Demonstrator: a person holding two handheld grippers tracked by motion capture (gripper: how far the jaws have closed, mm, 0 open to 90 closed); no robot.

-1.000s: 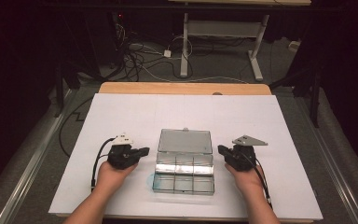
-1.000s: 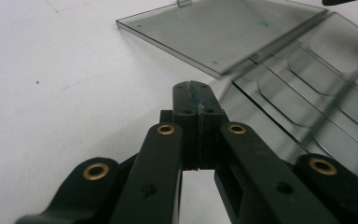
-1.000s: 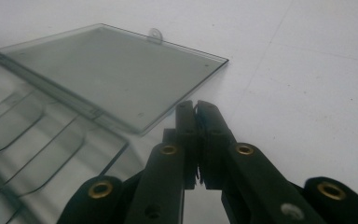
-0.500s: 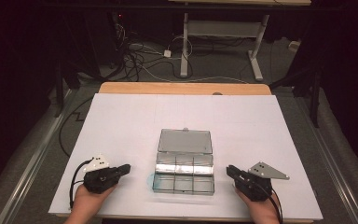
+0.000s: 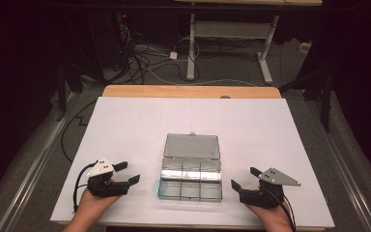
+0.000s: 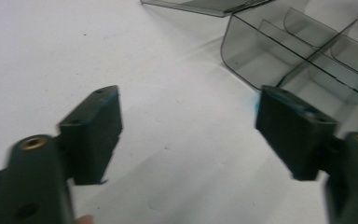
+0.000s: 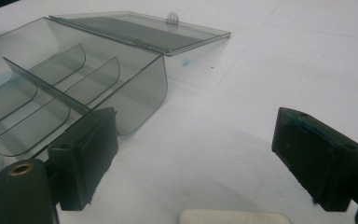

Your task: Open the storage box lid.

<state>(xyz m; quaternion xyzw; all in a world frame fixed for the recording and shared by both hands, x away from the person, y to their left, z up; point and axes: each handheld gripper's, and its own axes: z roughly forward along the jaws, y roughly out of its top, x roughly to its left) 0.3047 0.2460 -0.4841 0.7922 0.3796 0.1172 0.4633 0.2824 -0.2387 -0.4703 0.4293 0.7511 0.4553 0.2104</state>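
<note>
A clear plastic compartment box (image 5: 191,178) lies on the white table top (image 5: 125,125), its lid (image 5: 192,145) folded flat behind it. The compartments look bare. My left gripper (image 5: 129,172) rests to the box's left, pointing at it. Its jaws have just been opening and stand open with nothing between them. In the left gripper view the gripper (image 6: 193,133) faces the box's rounded corner (image 6: 279,56). My right gripper (image 5: 244,177) sits to the box's right. It has also just been opening and is open around bare table. In the right gripper view the gripper (image 7: 200,149) sees the box (image 7: 65,88) and lid (image 7: 144,32) on the left.
A wooden strip (image 5: 188,91) edges the table's far side. Beyond it, cables (image 5: 145,58) lie on the floor and a desk frame (image 5: 232,34) stands there. A small blue smudge (image 5: 154,185) marks the table by the box's left front corner. A pale rounded thing (image 7: 230,217) shows under the right gripper.
Both hands have drawn back from the sides of the box toward the front edge and outward. Both grippers' jaws, shut before, now stand open.
</note>
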